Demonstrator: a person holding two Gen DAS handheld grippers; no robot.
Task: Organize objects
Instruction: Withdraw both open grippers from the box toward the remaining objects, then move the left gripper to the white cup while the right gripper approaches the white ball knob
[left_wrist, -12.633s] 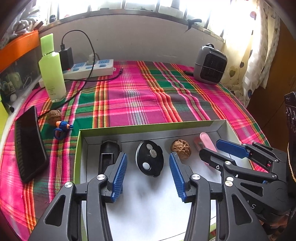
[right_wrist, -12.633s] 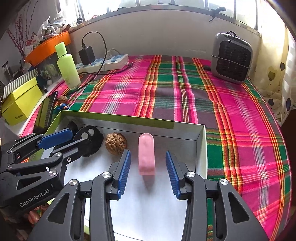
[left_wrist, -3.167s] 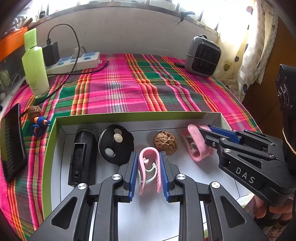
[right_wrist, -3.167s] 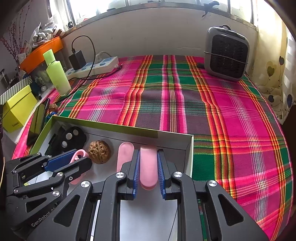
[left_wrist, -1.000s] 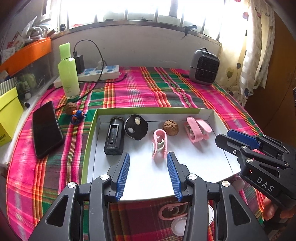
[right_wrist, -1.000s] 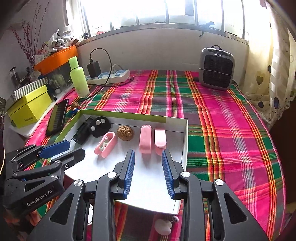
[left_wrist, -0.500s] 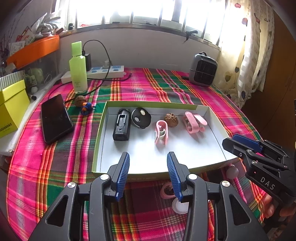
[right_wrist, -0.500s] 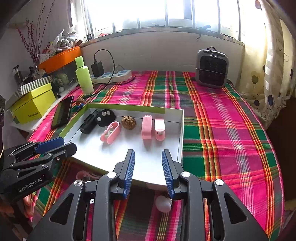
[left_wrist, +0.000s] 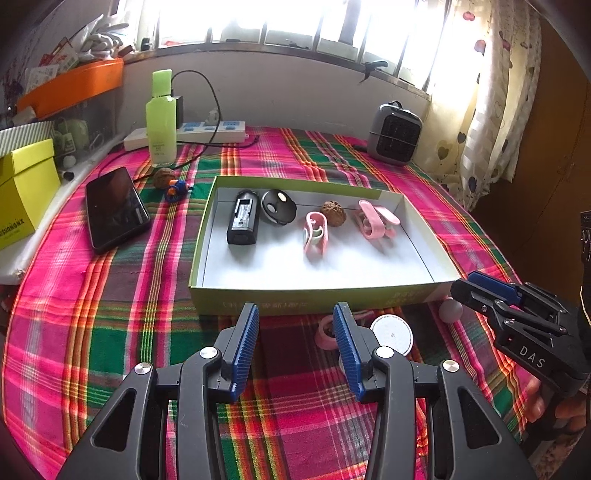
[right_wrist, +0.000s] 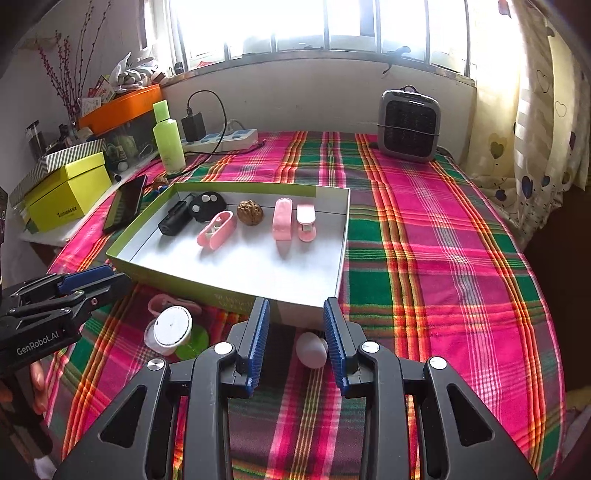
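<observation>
Left wrist view shows the shallow box (left_wrist: 207, 236) on the plaid cloth (left_wrist: 110, 295) holding a black case (left_wrist: 242, 218), round black fob (left_wrist: 279, 206), pink hook (left_wrist: 316, 232), walnut (left_wrist: 333, 213) and pink clips (left_wrist: 373, 219); a phone (left_wrist: 114, 206) lies beside it. A white disc (left_wrist: 391, 334) and pale egg (right_wrist: 311, 354) sit before the box. Left gripper (left_wrist: 295, 332) and right gripper (right_wrist: 296, 334) hover spread apart, holding nothing. Bodies read "GenRobot.AI" and "DAS"
</observation>
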